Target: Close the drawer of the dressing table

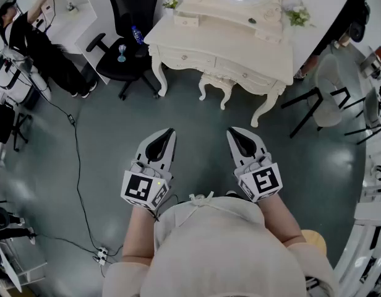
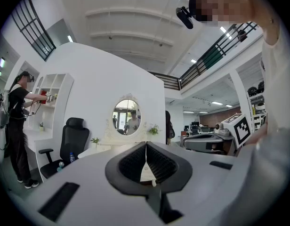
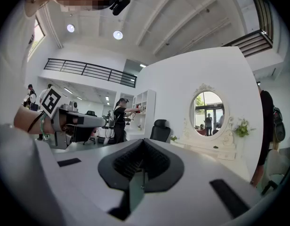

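Both the left claw and the right claw are pressed together and empty, probably because the dressing table with its drawer stands well ahead of them, not yet reached.

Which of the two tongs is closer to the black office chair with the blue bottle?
Left. In the head view the left tongs lie below and right of the black office chair; the right tongs lie farther right.

Black office chair, blue bottle on its seat. Person in black reaching to white shelves. Black cable crosses floor to power strip
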`<state>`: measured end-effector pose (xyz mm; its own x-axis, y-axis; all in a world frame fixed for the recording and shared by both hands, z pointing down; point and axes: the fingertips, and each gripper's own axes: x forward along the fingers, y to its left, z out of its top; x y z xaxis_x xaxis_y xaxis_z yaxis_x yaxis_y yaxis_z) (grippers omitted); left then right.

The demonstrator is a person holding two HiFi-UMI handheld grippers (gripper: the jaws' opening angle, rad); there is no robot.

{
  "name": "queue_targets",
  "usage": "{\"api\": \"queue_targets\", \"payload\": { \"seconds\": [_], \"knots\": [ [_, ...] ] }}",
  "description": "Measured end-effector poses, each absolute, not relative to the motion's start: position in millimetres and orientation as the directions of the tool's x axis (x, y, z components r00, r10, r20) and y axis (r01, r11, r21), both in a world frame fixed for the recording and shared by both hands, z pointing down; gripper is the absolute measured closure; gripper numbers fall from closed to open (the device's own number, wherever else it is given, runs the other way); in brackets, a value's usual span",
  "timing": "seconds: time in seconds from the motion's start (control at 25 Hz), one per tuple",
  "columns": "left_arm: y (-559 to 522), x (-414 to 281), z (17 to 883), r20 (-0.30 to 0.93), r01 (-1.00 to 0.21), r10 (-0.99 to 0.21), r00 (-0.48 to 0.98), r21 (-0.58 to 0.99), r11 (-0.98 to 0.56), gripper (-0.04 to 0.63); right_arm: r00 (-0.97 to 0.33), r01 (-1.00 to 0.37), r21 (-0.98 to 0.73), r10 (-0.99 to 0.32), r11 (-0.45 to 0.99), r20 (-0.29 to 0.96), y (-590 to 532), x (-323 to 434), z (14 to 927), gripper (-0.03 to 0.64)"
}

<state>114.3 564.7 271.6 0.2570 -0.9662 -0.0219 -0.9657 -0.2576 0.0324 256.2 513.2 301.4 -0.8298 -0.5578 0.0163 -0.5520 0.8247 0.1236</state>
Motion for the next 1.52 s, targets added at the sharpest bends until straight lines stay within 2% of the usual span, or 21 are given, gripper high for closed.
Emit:
{"api": "queue_targets", "payload": {
  "seconds": [0.48, 0.76, 0.8, 0.88, 0.92, 1.08, 1.52],
  "knots": [
    [564.6, 99.5, 271.0, -0.038, -0.963, -0.963, 0.265, 0.031, -0.266, 0.577, -0.835, -0.546, 0.125, -0.550, 0.828, -0.009, 515.7, 231.6, 291.0, 0.615],
    [565.5, 85.0, 275.3, -0.050, -0.962, -0.967, 0.249, 0.100, -0.253, 0.575, -0.823, -0.565, 0.100, -0.568, 0.819, 0.004, 510.8, 227.4, 303.1, 0.611],
    [564.4, 81.3, 277.9, -0.042, -0.965, -0.971, 0.237, 0.103, -0.240, 0.550, -0.823, -0.565, 0.096, -0.568, 0.820, 0.010, 509.8, 226.1, 305.1, 0.611],
    [561.1, 74.2, 281.7, -0.027, -0.972, -0.977, 0.212, 0.098, -0.214, 0.311, -0.825, -0.560, 0.091, -0.564, 0.823, 0.024, 507.3, 222.4, 308.0, 0.611],
    [559.3, 70.9, 283.4, -0.019, -0.976, -0.980, 0.198, 0.088, -0.199, 0.276, -0.828, -0.557, 0.089, -0.561, 0.826, 0.029, 505.7, 220.6, 309.3, 0.611],
    [547.8, 60.6, 291.1, -0.004, -0.989, -0.990, 0.142, 0.044, -0.142, 0.256, -0.840, -0.536, 0.081, -0.541, 0.840, 0.041, 491.5, 215.1, 316.9, 0.611],
    [449.8, 21.3, 304.5, 0.042, -0.996, -0.997, 0.068, 0.069, -0.065, 0.250, -0.882, -0.466, 0.081, -0.470, 0.881, 0.041, 379.0, 168.9, 329.7, 0.611]
  ]
}}
